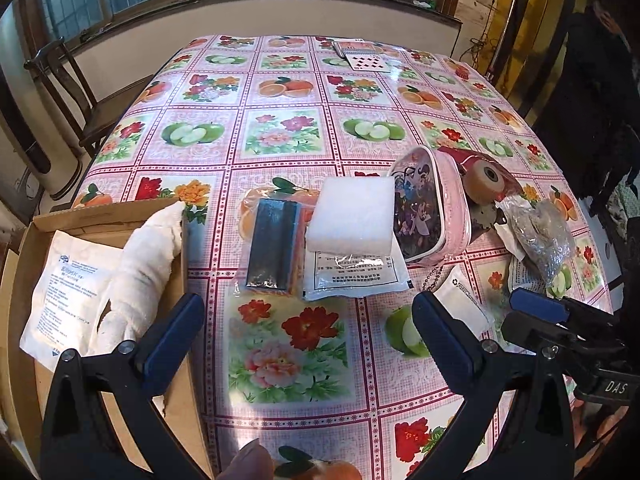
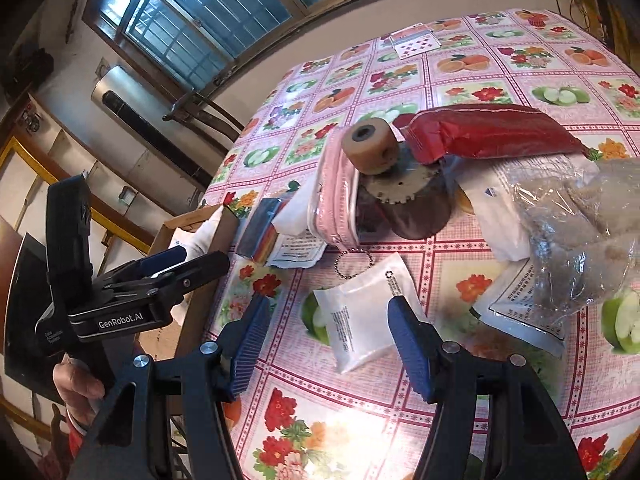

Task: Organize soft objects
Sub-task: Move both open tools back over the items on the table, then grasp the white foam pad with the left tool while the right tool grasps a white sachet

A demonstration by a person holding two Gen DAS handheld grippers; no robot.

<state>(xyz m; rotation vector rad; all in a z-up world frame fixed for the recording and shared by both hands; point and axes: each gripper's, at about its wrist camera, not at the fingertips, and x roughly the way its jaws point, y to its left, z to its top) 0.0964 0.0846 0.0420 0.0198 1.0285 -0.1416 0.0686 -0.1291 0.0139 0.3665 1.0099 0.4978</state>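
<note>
My left gripper [image 1: 308,332] hangs open and empty over the table's front edge, beside a cardboard box [image 1: 24,264] at the left. In the box lie a white packet [image 1: 66,292] and a rolled white cloth [image 1: 140,272]. Ahead sit a dark sponge pack [image 1: 274,248], a white foam block [image 1: 352,214] on a flat printed packet [image 1: 356,278], and a pink pouch [image 1: 434,204]. My right gripper [image 2: 330,344] is open, low over a small white packet [image 2: 360,316] that lies between its fingers. A crumpled plastic bag [image 2: 580,240] is at the right.
A tape roll [image 2: 370,146] rests on a dark toothed object, with a red bag [image 2: 488,132] behind it. Playing cards [image 1: 362,56] lie at the far edge. A wooden chair [image 1: 76,92] stands left of the table. A hand [image 2: 78,388] holds the left gripper [image 2: 200,258].
</note>
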